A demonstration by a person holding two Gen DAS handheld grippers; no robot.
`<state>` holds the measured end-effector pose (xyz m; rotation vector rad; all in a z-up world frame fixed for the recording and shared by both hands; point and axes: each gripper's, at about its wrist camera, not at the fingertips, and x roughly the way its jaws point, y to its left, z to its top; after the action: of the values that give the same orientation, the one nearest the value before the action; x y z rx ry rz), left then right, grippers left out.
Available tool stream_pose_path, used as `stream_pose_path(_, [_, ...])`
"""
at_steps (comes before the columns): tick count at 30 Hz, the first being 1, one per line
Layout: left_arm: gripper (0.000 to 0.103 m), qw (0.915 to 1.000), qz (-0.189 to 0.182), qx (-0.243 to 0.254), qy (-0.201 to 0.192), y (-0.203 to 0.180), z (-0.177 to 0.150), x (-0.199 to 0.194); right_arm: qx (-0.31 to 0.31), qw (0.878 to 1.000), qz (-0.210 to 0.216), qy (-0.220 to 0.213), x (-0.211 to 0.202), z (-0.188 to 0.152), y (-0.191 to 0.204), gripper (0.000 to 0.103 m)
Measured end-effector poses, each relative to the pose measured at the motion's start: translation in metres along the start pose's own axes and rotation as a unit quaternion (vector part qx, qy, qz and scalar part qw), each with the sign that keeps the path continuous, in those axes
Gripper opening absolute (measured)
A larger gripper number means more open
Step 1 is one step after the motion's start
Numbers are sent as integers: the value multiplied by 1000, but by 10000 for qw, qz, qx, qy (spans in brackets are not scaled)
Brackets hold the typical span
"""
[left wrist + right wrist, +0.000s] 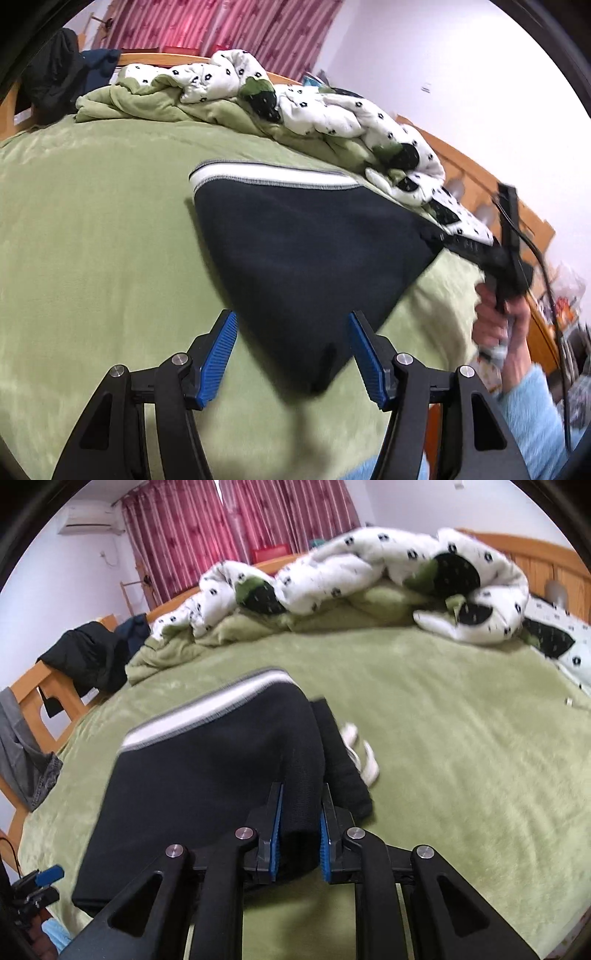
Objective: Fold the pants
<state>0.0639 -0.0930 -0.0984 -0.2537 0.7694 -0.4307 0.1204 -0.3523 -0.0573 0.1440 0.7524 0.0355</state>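
Dark navy pants point(303, 258) with a white and grey side stripe point(273, 177) lie folded on the green bed cover point(92, 240). My left gripper point(291, 321) is open, its blue pads either side of the pants' near corner, not touching. My right gripper point(301, 794) is shut on a bunched edge of the pants point(207, 786); a white drawstring point(364, 760) trails out beside it. The right gripper also shows in the left wrist view point(447, 236), at the pants' right corner, held by a hand.
A rumpled white quilt with black and green patches point(369, 576) lies along the far side of the bed. A wooden bed frame point(33, 686) with dark clothes point(85, 657) draped on it stands at the left. Red curtains point(221, 524) hang behind.
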Motion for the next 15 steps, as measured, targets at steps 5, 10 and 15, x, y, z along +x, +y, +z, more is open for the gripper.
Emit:
stream_pose_path(5, [58,9981,284,-129,528,1,-9,46,-410,9949,-674,621,29,-21,-1,18])
stream_pose_path(10, [62,9961,41,-379,793,9,-29,64,-614,9916,-669,918,34,-44,-7,19])
stream_pose_path(15, [60,9978,-113,-379,538,18,-7,39,-427,9979,-246,419,-6,-9,-15,39])
